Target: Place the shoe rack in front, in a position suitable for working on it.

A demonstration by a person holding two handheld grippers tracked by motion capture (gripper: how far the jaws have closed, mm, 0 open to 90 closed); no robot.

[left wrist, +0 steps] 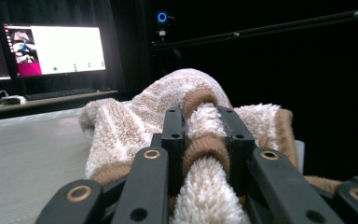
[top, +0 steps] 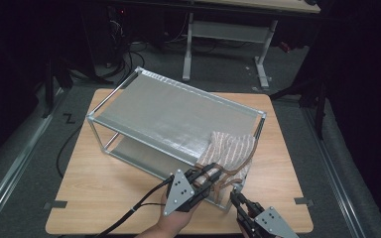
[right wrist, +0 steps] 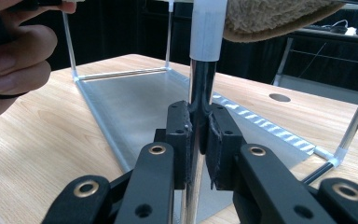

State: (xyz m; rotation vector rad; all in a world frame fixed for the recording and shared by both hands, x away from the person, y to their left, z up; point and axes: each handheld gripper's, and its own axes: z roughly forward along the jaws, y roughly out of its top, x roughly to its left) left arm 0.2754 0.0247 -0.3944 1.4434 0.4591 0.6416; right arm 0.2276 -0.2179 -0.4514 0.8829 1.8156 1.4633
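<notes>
Lying bunched at the shelf's near corner, the striped towel is being pinched by the left gripper; the right gripper is clamping the corner post.

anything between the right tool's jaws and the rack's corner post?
Nothing. In the right gripper view the right tool clamps directly on the shiny metal corner post of the two-shelf rack, pads touching it.
</notes>
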